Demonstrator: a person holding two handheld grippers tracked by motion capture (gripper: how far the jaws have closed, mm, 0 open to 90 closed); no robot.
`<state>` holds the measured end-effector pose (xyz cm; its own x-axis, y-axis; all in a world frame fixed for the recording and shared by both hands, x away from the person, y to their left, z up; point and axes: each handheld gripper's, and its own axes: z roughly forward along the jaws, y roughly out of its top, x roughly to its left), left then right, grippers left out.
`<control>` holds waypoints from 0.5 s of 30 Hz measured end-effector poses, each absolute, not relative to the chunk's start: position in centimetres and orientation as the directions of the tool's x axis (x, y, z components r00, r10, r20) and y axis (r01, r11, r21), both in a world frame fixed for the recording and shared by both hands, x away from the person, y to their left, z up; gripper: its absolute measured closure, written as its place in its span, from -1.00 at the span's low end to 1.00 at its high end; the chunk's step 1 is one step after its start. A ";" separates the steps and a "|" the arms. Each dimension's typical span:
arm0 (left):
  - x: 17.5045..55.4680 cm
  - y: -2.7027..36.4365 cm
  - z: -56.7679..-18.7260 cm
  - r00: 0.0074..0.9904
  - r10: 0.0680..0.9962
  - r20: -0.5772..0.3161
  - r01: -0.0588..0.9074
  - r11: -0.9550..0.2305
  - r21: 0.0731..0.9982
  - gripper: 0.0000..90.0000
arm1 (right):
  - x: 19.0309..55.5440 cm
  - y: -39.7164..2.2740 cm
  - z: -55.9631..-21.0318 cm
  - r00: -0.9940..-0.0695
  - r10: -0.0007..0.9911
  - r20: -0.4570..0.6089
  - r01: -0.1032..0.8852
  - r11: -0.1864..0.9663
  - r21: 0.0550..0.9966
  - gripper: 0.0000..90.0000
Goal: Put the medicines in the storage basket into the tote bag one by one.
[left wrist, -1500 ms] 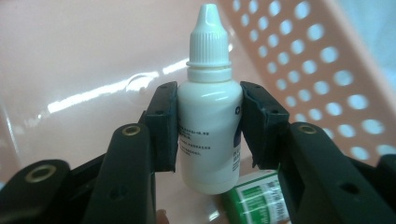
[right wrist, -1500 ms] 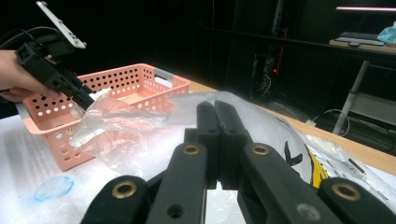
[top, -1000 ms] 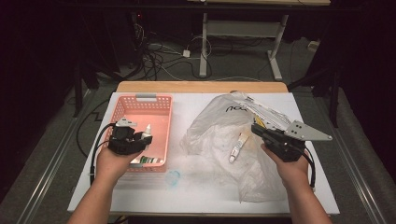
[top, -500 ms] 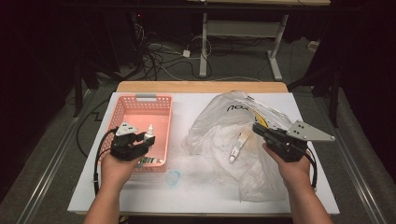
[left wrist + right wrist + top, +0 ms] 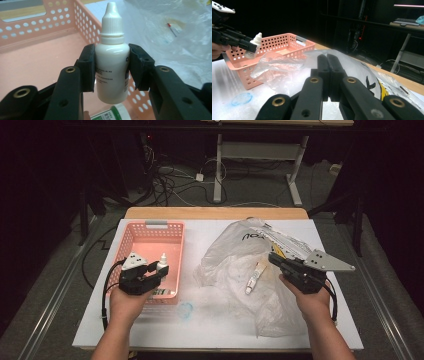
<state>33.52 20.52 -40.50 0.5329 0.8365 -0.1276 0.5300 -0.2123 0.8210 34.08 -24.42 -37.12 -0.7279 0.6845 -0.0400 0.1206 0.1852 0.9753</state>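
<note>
My left gripper [image 5: 150,279] hangs above the near right part of the pink basket [image 5: 150,222], which stands toward the left edge of the worktop [image 5: 200,330]. Its jaws are clamped on the body of a white dropper bottle [image 5: 110,62], one pad on each side, below the ribbed cap. In the left gripper view the bottle's long axis runs upright, cap up, crosswise to the line of the jaws; its base hangs free of the basket floor, with a green-labelled container [image 5: 110,115] lying directly beneath. I judge that the coming move is a straight descent and release, so the governing relation is bottle base over basket floor, inside the right wall.

My right gripper [image 5: 280,262] rests over the clear plastic bag [image 5: 235,265] toward the right edge of the worktop. Its jaws are fully closed with nothing between the pads. A tube [image 5: 254,276] lies inside the bag, just left of these jaws, its long axis running near-to-far. The right hand is the nearer one to it.
</note>
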 end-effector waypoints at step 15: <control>31.6 18.1 -38.8 0.609 0.777 -0.157 0.489 -0.212 0.846 0.30 | 33.9 -24.6 -36.8 -0.727 0.686 -0.041 0.111 0.176 0.978 1.00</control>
<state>31.61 18.09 -38.79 0.6095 0.7771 -0.1569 0.4887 -0.2124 0.8462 33.89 -24.60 -36.78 -0.7266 0.6858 -0.0409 0.1110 0.1759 0.9781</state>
